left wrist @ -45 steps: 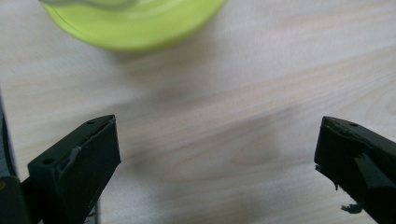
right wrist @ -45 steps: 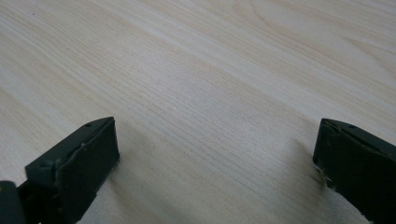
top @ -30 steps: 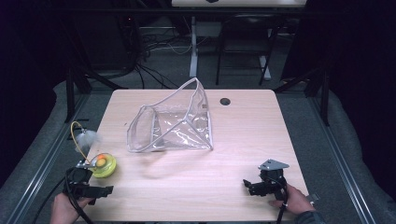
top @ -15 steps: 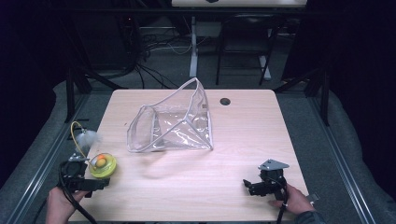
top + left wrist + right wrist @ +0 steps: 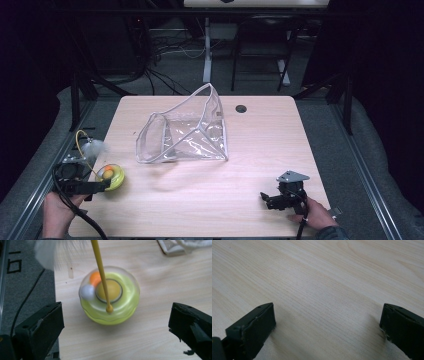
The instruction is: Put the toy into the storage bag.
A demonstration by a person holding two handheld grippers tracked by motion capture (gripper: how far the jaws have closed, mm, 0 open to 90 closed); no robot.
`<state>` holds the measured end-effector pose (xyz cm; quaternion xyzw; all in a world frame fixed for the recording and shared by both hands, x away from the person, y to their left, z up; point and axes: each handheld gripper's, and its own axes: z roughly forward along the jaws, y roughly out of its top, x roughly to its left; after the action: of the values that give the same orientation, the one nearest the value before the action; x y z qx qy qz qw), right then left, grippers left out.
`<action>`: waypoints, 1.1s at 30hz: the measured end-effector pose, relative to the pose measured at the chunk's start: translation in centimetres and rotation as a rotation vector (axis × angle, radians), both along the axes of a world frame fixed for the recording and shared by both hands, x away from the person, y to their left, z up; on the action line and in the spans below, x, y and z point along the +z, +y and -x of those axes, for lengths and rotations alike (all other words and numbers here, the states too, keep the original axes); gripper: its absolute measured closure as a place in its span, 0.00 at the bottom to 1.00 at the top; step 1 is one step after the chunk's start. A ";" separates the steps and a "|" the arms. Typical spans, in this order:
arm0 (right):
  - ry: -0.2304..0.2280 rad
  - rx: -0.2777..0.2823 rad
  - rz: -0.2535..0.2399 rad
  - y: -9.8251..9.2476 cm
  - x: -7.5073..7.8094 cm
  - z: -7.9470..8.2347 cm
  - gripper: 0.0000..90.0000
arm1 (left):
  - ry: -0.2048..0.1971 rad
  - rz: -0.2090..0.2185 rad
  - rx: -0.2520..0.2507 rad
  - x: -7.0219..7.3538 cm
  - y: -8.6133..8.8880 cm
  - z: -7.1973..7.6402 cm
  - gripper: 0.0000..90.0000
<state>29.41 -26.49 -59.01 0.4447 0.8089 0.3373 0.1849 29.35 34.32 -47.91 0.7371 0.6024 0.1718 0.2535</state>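
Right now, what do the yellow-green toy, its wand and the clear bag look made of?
Toy: likely glossy hard plastic, with a see-through dome over small balls and a lime base. Wand: thin yellow rod, probably plastic or coated wire, with a white fluffy tuft. Bag: clear soft vinyl by its creases and glare, with pale trim.

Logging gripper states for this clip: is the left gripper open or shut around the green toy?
Open. The left gripper has its jaws spread wide on either side of the green toy, touching neither side.
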 end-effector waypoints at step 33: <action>0.000 0.000 0.000 0.0 0.0 0.0 0.00 | -0.106 -0.016 0.061 2.9 0.8 -2.0 0.81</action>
<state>29.40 -26.49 -59.01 0.4448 0.8089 0.3371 0.1851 31.35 35.11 -44.97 0.7103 0.6089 0.2232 0.2737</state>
